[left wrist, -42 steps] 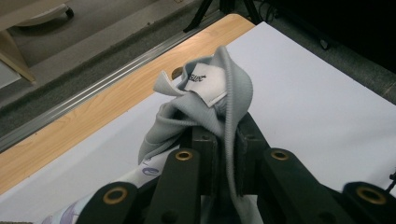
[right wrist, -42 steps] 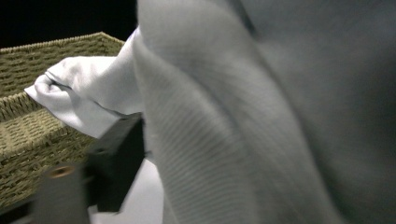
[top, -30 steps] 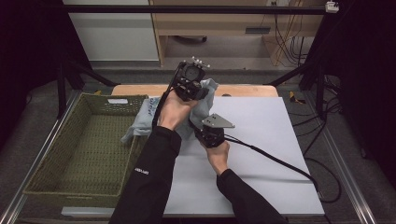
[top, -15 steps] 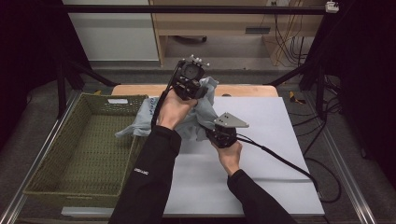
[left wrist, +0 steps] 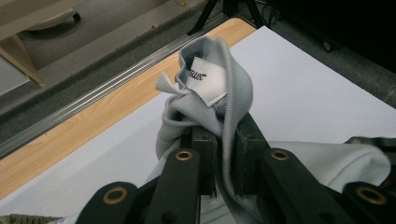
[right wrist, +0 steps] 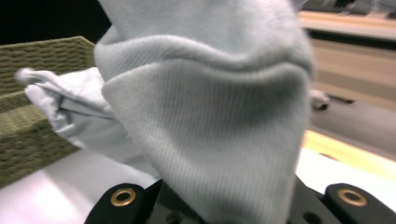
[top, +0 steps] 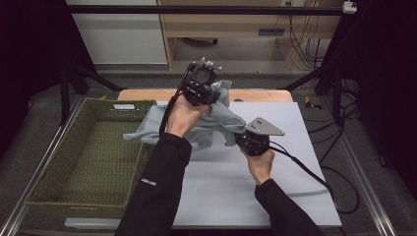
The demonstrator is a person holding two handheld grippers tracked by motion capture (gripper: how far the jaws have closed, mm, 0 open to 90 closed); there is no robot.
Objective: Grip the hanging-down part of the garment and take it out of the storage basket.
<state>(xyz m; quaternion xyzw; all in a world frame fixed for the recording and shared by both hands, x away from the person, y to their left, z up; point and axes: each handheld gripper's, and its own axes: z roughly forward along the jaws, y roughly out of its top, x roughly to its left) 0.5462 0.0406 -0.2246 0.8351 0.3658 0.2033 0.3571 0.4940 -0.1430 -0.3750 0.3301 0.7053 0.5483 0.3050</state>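
Grey ribbed fabric of a sweatshirt [top: 216, 123] hung between the two grippers above the white table [top: 275, 191], part of it trailing left over the rim of the green woven basket [top: 64, 162]. The left gripper [top: 200, 88] was raised high at the far side of the table, its jaws clamped on the neckband, with the white sewn-in label [left wrist: 204, 79] standing just above them in the left gripper view; pinching there probably gave a firm, findable edge from which the garment could hang and open out. The right gripper [top: 248, 140] sat lower and nearer the person, closed on a ribbed hem or cuff [right wrist: 205, 130] that bulged out over its jaws in the right gripper view. Holding two separate edges apart like this looked like a way to stretch the garment and find its shape, either to spread it flat on the table for folding or to carry it over into the basket; which of the two could not be told. A loose fold [top: 137, 135] drooping toward the basket might snag on the wicker rim if the garment were pulled sideways.
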